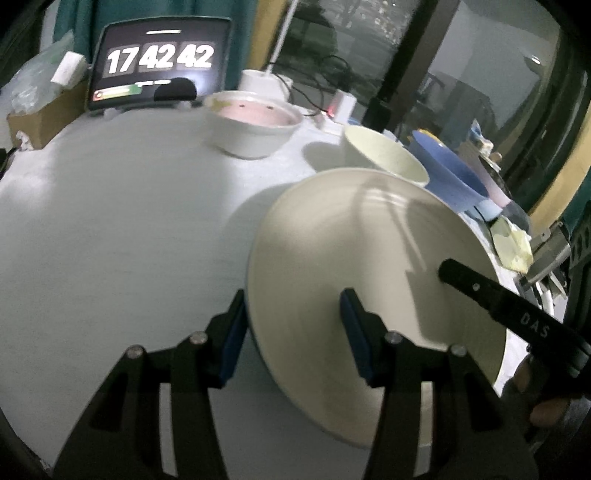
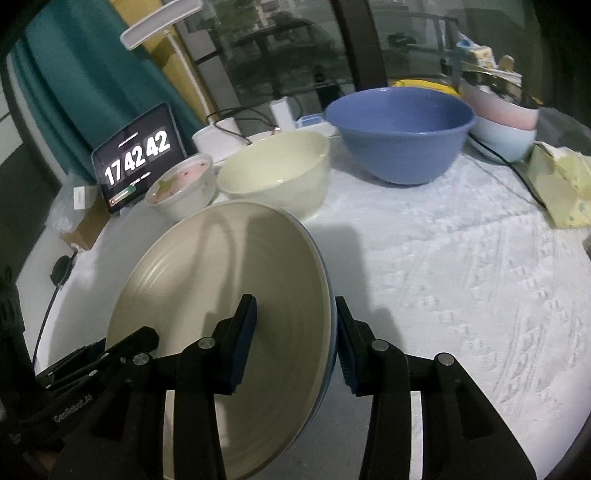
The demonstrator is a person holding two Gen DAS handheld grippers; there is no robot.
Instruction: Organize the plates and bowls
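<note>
Dim room, dark glass panes and a teal curtain (image 2: 74, 74) behind a round table under a white textured cloth (image 2: 461, 258).

Large cream ribbed ceramic plate (image 2: 229, 295) sits tilted over the near part of the table, gripped at opposite edges. In the right wrist view a bluish rim shows under its right edge; can't tell if that's the underside or a second plate.

Left gripper (image 1: 293, 325): jaws part-way open, blue pads either side of the plate's left rim, clamped on it. Right gripper (image 2: 295, 332): same, part-way open, pads on each face of the right rim. In the left wrist view one of its black fingers (image 1: 480, 291) lies across the plate face.

Behind the plate, back of the table:
- wide blue plastic bowl (image 2: 400, 133), upright, right of centre
- cream bowl (image 2: 277, 173), just beside the plate's far edge
- stacked pink and pale blue bowls (image 2: 506, 118), right of the blue one
- small white bowl with pink patterned inside (image 2: 181, 188), left of the cream bowl

Black tablet (image 2: 138, 155) propped at the left rear reads 17 42 42. White lamp arm (image 2: 162, 22) above it. Yellow patterned cloth (image 2: 561, 184) at the right edge.
</note>
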